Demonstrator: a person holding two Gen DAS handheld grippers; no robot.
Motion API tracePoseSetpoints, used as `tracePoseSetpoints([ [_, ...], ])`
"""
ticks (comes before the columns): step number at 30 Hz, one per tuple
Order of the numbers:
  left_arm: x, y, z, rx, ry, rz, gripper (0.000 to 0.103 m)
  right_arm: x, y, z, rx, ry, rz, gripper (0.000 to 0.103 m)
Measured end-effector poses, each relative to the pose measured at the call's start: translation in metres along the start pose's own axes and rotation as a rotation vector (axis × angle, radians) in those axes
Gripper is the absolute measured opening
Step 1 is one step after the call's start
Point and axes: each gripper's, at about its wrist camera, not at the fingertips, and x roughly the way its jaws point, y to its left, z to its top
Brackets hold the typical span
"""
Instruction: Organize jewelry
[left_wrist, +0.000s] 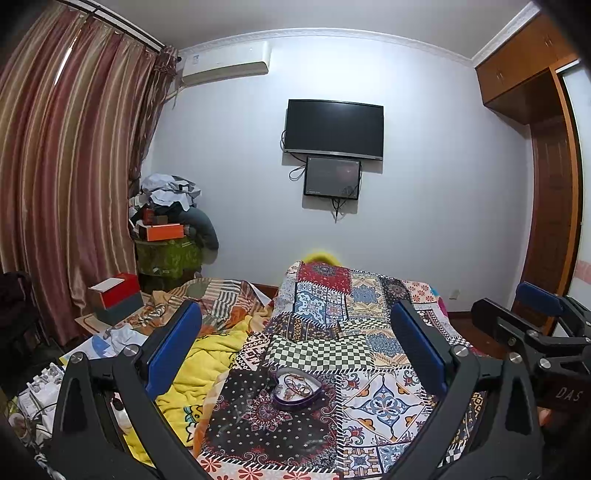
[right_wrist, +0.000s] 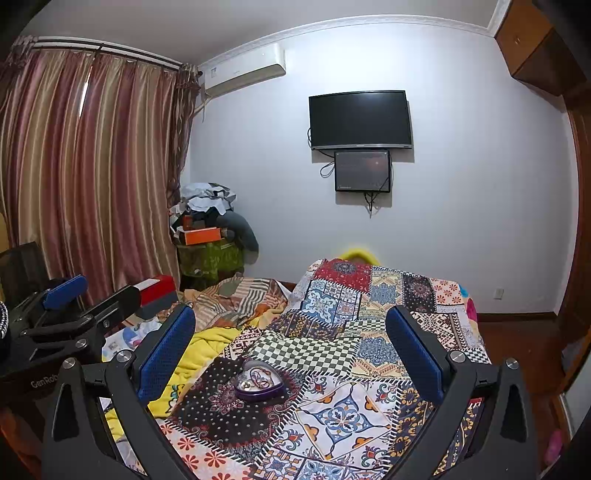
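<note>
A purple heart-shaped tin (left_wrist: 296, 391) sits on the patchwork bedspread (left_wrist: 376, 402), holding a tangle of jewelry (left_wrist: 293, 386): rings, beads and a thin cord. My left gripper (left_wrist: 295, 325) is open, well above and short of the tin, nothing between its blue pads (left_wrist: 173, 347). The right wrist view shows the same tin (right_wrist: 259, 384) and jewelry (right_wrist: 258, 378) left of centre on the bedspread (right_wrist: 343, 410). My right gripper (right_wrist: 290, 325) is open and empty, also held back from the tin. Each gripper appears at the edge of the other's view.
A crumpled yellow blanket (left_wrist: 207, 365) lies left of the bedspread. Red and grey boxes (left_wrist: 116, 297) and papers sit at the bed's left side. Striped curtains (left_wrist: 62, 177), a clothes pile (left_wrist: 171, 218), a wall television (left_wrist: 334, 129) and a wooden wardrobe (left_wrist: 546, 155) surround the bed.
</note>
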Motion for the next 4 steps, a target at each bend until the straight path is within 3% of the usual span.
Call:
tracePoseSetpoints([
  [4,0.0007,-0.0011,-0.0014,0.002,0.004,-0.004,0.103,0.0008,0.0001,-0.0007,0.000,0.000,0.000,0.102],
])
